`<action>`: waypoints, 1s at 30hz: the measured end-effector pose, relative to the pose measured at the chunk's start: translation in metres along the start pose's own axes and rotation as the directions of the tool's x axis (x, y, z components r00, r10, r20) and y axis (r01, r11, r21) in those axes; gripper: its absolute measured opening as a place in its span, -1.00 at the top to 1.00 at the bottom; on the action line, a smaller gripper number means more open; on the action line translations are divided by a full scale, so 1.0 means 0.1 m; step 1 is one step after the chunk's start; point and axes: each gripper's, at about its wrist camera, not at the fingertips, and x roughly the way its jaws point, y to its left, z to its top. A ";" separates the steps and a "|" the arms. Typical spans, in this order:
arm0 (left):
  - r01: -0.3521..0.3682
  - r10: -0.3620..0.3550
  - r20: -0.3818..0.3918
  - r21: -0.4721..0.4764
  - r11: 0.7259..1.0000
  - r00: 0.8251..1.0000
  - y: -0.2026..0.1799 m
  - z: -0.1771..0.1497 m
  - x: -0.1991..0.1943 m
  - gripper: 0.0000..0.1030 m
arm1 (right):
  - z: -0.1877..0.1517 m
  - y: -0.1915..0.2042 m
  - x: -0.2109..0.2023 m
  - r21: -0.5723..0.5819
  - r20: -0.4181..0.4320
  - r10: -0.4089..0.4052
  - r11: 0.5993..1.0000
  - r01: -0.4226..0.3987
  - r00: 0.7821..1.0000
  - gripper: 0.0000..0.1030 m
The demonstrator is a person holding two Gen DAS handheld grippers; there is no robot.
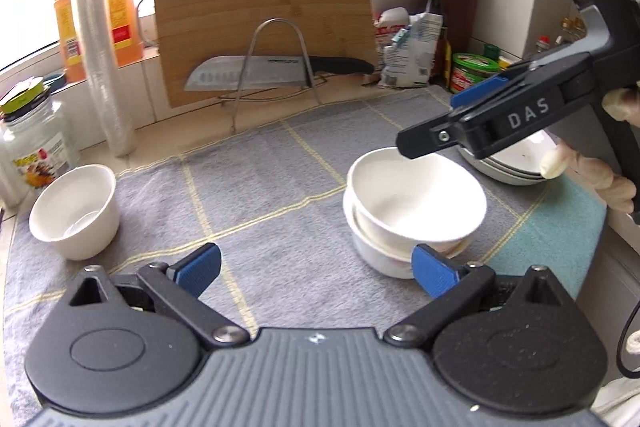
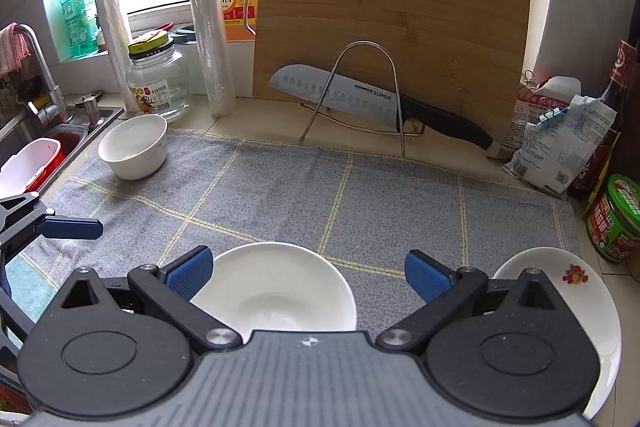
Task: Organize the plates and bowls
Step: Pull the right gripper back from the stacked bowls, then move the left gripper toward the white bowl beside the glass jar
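grey mat point(image 2: 280, 187); both claws open over stacked bowls point(image 1: 412, 211).

My right gripper point(image 1: 460, 115) blocks most of the plate stack point(image 1: 516, 167) in the left wrist view. In the right wrist view my gripper body covers the near rim of the stacked bowls point(image 2: 276, 291) and part of the fruit-print plate point(image 2: 580, 303). Jar label point(image 2: 154, 95) too small to read.

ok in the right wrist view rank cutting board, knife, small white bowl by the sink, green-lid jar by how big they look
1. cutting board
2. knife
3. small white bowl and green-lid jar: look alike, left unranked.
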 end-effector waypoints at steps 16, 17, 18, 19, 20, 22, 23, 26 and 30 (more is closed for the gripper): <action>-0.092 0.091 -0.041 -0.018 0.996 0.995 1.96 -0.33 -0.35 -0.96 | 0.18 1.85 0.55 -0.061 0.045 -0.060 0.996 0.063 0.997 -1.00; -0.097 0.097 -0.039 -0.021 0.995 0.995 2.02 -0.32 -0.35 -0.96 | 0.20 1.91 0.58 -0.072 0.039 -0.054 0.996 0.057 0.998 -1.00; -0.103 0.102 -0.034 -0.022 0.994 0.994 2.07 -0.31 -0.36 -0.96 | 0.22 1.99 0.64 -0.089 0.032 -0.049 0.995 0.052 0.998 -1.00; -0.109 0.108 -0.027 -0.024 0.994 0.994 2.12 -0.29 -0.36 -0.96 | 0.23 2.04 0.68 -0.101 0.029 -0.047 0.994 0.050 0.998 -1.00; -0.114 0.113 -0.022 -0.027 0.993 0.993 2.15 -0.28 -0.35 -0.96 | 0.24 2.08 0.73 -0.117 0.026 -0.040 0.992 0.043 0.999 -1.00; -0.128 0.128 -0.017 -0.043 0.991 0.992 2.23 -0.25 -0.33 -0.96 | 0.24 2.13 0.82 -0.145 0.024 -0.023 0.989 0.026 0.999 -1.00; -0.135 0.134 -0.021 -0.053 0.989 0.991 2.25 -0.23 -0.31 -0.96 | 0.25 2.15 0.87 -0.157 0.020 -0.026 0.987 0.029 0.999 -1.00; -0.117 0.115 -0.025 -0.090 0.989 0.993 2.35 -0.16 -0.23 -0.97 | 0.24 2.17 1.02 -0.175 0.014 -0.026 0.984 0.028 1.000 -1.00; -0.112 0.109 -0.037 -0.090 0.990 0.993 2.41 -0.04 -0.09 -0.97 | 0.24 2.16 1.19 -0.178 -0.012 -0.012 0.984 0.010 1.000 -1.00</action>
